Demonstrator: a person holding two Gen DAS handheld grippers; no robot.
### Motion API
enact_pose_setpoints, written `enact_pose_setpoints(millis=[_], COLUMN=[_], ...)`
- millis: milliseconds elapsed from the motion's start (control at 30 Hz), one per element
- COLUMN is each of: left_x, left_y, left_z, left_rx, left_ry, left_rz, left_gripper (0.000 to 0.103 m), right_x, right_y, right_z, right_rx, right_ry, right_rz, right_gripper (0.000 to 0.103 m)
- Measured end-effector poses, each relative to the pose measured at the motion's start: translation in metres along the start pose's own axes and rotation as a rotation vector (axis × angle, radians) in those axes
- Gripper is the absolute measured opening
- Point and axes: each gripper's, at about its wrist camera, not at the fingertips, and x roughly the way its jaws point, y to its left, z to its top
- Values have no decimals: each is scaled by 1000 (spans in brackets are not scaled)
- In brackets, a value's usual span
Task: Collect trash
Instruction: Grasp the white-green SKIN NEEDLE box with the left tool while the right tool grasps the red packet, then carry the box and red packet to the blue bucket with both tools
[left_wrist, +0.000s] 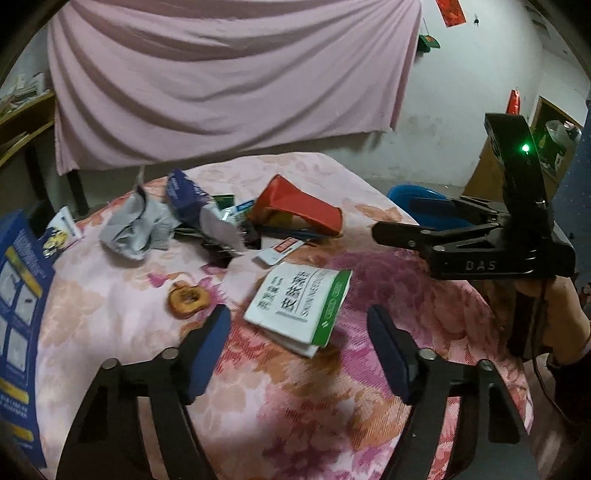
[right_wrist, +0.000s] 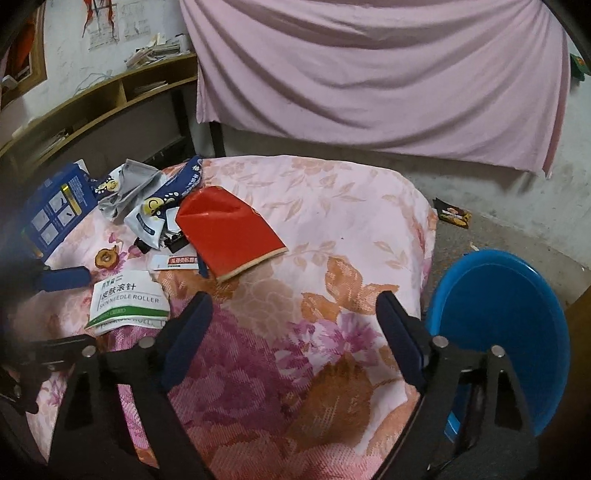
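**A:** Where are you right now?

**Me:** Both tools over the floral pink cloth-covered counter (right_wrist: 332, 229), nothing gripped. My left gripper (left_wrist: 299, 328) has its jaws spread wide, and the white-and-green flattened paper carton (left_wrist: 301, 306) lies just ahead between them. I'd say that spread is there to straddle it.

**A:** And the right one?

**Me:** My right gripper (right_wrist: 295, 314) is wide open too, over bare cloth, well apart from the litter. The round blue plastic basin (right_wrist: 498, 314) sits on the floor just beside it, off the counter's edge. Likely the bin, which would explain why this one waits on that side.

**A:** The rest of the trash?

**Me:** Heaped at the far left: a red folded paper envelope (right_wrist: 229, 229), a crumpled grey wrapper (left_wrist: 136, 229), a torn blue-and-white packet (left_wrist: 192, 206), and a dried orange fruit ring (left_wrist: 188, 299) lying alone near my left jaw.
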Motion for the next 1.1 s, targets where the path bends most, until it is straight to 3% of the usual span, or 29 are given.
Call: enact_pose_setpoints(millis=[100,300,667,833,1000,1100], left_x=[10,5,-37,-44,-51,-51], left_y=[4,19,43,53,53,52], left_z=[5,7,-14,-18,-20,-19], left_rx=[-12,-72,-209,-272,-290,-296], left_ry=[30,19,-66,-101,-122,-129], left_rz=[-27,-97,10,46,57,59], left_gripper=[49,48,46,45,45,45], right_x=[4,10,30,52,64,66], right_y=[-3,-1,32,47,42,36], right_z=[3,10,45,51,48,46], right_rx=[15,5,-101,-148,-101,-65], right_ry=[6,4,-46,3,56,67], right_rz=[33,92,193,178,215,229], right_gripper=[102,100,103,103,103,94])
